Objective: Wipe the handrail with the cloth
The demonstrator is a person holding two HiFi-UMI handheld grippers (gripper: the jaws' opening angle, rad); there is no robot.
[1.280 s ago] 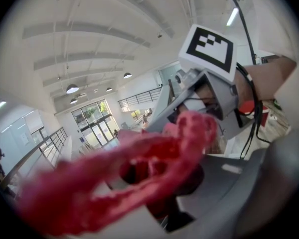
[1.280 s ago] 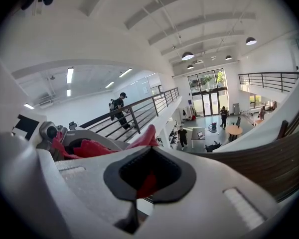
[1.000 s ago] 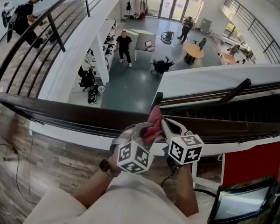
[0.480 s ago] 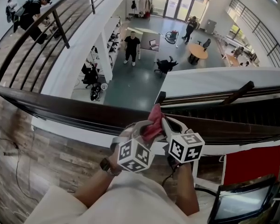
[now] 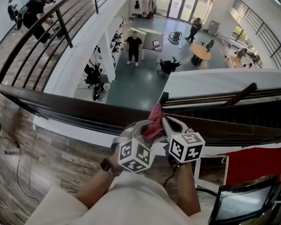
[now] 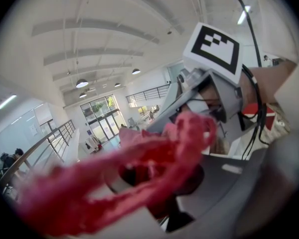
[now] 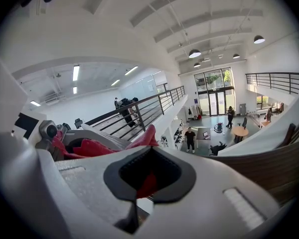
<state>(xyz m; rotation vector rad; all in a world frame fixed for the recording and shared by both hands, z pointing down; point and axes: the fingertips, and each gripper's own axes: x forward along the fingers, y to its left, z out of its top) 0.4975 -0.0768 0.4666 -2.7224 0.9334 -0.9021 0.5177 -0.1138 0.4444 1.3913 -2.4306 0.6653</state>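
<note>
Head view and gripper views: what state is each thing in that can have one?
cloth: bunched, pinched from both sides.
left gripper: fingers shut on the cloth.
right gripper: fingers shut on the cloth.
handrail: cloth held up in front of it; contact cannot be told.

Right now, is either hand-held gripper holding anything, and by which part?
Both hold the red cloth, bunched between them: the left hand-held gripper pinches its left side, the right hand-held gripper its right side, with the top sticking up free.
</note>
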